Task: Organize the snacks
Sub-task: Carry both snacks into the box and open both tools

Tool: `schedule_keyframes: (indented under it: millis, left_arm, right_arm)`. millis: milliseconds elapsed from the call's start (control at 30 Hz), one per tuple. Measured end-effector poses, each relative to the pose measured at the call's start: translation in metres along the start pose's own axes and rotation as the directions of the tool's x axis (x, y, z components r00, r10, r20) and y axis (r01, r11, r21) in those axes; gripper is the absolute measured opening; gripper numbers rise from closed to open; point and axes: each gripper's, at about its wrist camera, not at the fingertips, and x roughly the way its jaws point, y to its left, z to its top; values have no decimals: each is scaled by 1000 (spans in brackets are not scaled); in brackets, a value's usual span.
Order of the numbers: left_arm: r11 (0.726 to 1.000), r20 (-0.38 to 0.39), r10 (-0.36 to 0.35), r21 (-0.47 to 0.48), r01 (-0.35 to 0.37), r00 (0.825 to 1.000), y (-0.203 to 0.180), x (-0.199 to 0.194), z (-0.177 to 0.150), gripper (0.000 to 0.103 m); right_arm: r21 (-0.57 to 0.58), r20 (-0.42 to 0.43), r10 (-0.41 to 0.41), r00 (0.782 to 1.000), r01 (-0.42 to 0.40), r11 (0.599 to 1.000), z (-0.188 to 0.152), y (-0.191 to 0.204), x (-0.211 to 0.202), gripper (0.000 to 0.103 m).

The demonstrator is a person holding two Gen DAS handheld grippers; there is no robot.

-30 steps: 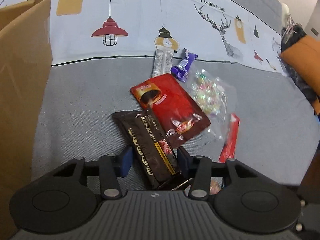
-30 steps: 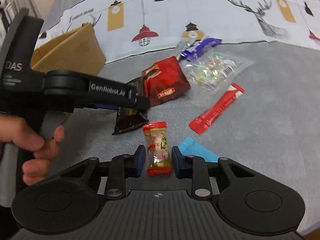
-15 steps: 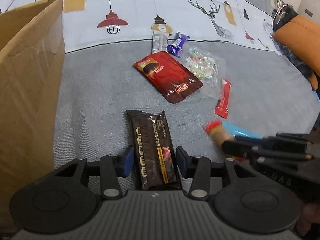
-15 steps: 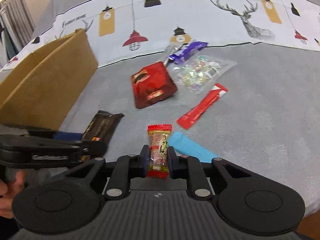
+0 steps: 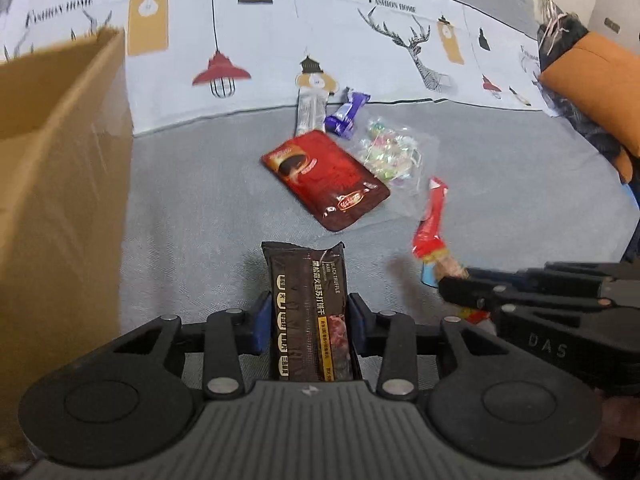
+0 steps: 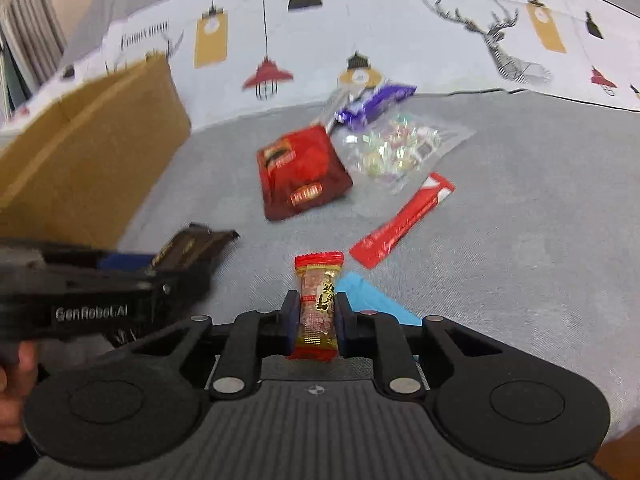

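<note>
My left gripper (image 5: pixel 308 314) is shut on a dark brown cracker pack (image 5: pixel 306 300) and holds it above the grey bed cover. My right gripper (image 6: pixel 317 312) is shut on a small red-ended candy bar (image 6: pixel 318 300), also lifted. The candy bar shows at the right of the left wrist view (image 5: pixel 434 254). The cracker pack shows at the left of the right wrist view (image 6: pixel 192 246). A cardboard box (image 5: pixel 56 184) stands open at the left, and it shows in the right wrist view (image 6: pixel 92 152).
On the cover lie a red pouch (image 5: pixel 324 178), a clear bag of candies (image 5: pixel 390 152), a purple bar (image 5: pixel 346 114), a silver stick pack (image 5: pixel 310 108), a red stick pack (image 6: pixel 402 220) and a blue packet (image 6: pixel 370 300). An orange cushion (image 5: pixel 592 88) lies far right.
Both grippers have lifted their snacks and pulled back from the pile. The right gripper closed on the candy bar. The cracker pack now stands straight between the left fingers.
</note>
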Motion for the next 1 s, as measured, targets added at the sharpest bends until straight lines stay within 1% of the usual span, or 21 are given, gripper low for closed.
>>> schedule_keyframes:
  millis: [67, 200, 267, 333, 467, 567, 633, 700, 733, 833, 867, 900, 933, 1000]
  left_arm:
    - [1000, -4, -9, -12, 8, 1000, -1, -18, 4, 43]
    - [998, 34, -50, -45, 52, 998, 5, -65, 6, 43]
    - [996, 70, -68, -61, 72, 995, 12, -92, 8, 43]
    - [993, 124, -80, -82, 91, 989, 23, -121, 10, 43]
    - [989, 220, -76, -111, 103, 972, 44, -173, 16, 43]
    - [988, 303, -42, -131, 85, 952, 63, -211, 20, 43]
    - [986, 354, -17, -148, 74, 935, 77, -231, 21, 43]
    - [985, 393, 20, -165, 50, 919, 90, -248, 22, 43]
    - [984, 416, 37, -172, 39, 909, 97, -257, 22, 43]
    - [981, 466, 74, -192, 20, 882, 119, -276, 21, 43]
    - [981, 476, 78, -195, 19, 876, 129, -279, 20, 43]
    - [979, 482, 93, -202, 7, 871, 139, -278, 20, 43]
    - [976, 473, 117, -217, -13, 873, 151, -274, 19, 43]
    - [963, 433, 149, -269, -30, 889, 179, -264, 17, 43]
  right_arm:
    - [11, 32, -4, 999, 4, 1000, 1, 8, -20, 19]
    - [57, 98, 8, 995, -13, 998, 3, 29, -62, 19]
    - [62, 135, 28, 990, -37, 997, 7, 46, -84, 19]
    - [43, 161, 44, 986, -51, 998, 15, 65, -102, 19]
    - [-15, 220, 102, 970, -101, 995, 36, 107, -134, 19]
    - [-79, 260, 150, 954, -134, 988, 53, 141, -151, 19]
    - [-106, 275, 197, 941, -174, 979, 66, 160, -158, 19]
    - [-135, 277, 236, 932, -205, 969, 77, 178, -161, 19]
    - [-152, 280, 246, 928, -210, 966, 82, 188, -163, 19]
    - [-193, 286, 276, 918, -227, 955, 94, 214, -164, 19]
    - [-202, 286, 282, 916, -230, 952, 96, 221, -163, 19]
    - [-215, 282, 291, 914, -235, 948, 99, 229, -160, 19]
    - [-228, 278, 295, 914, -236, 945, 101, 235, -156, 19]
    - [-241, 256, 297, 920, -237, 941, 104, 245, -142, 19]
